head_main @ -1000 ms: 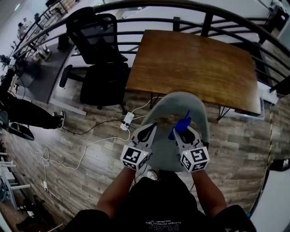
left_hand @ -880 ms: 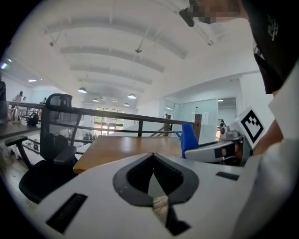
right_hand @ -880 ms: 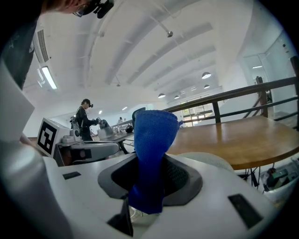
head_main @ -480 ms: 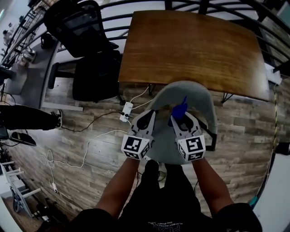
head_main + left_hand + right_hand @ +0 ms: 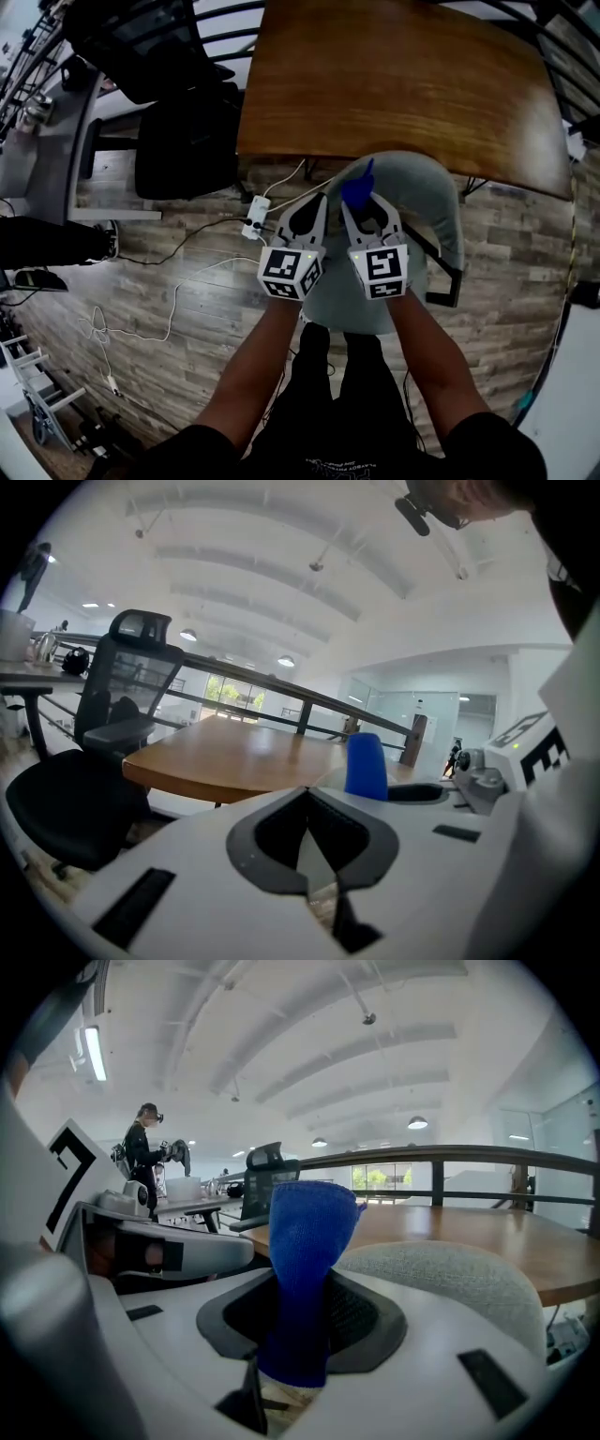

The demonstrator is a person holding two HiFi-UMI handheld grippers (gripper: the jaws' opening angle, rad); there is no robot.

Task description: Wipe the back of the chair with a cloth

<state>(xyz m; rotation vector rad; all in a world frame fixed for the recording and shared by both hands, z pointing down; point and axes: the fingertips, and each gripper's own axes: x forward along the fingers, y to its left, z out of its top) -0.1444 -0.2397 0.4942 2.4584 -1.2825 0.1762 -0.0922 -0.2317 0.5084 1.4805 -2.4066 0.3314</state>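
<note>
A grey upholstered chair (image 5: 422, 202) stands right in front of me, pushed up to a wooden table (image 5: 403, 84); its rounded back (image 5: 450, 1279) shows in the right gripper view. My right gripper (image 5: 362, 208) is shut on a blue cloth (image 5: 357, 188) that sticks up out of the jaws (image 5: 305, 1269). It hovers over the chair's left part. Beside it, my left gripper (image 5: 311, 216) is shut with nothing in it, over the chair's left edge. The cloth (image 5: 366, 766) also shows in the left gripper view.
A black office chair (image 5: 183, 122) stands to the left by a grey desk (image 5: 42, 150). A white power strip (image 5: 256, 217) and cables (image 5: 169, 300) lie on the wood floor. A dark railing (image 5: 562, 56) runs behind the table. A person (image 5: 142, 1162) stands far off.
Both grippers have moved forward and closer together over the chair, the cloth still in the right one. The view has shifted so that the table and chair lie nearer.
</note>
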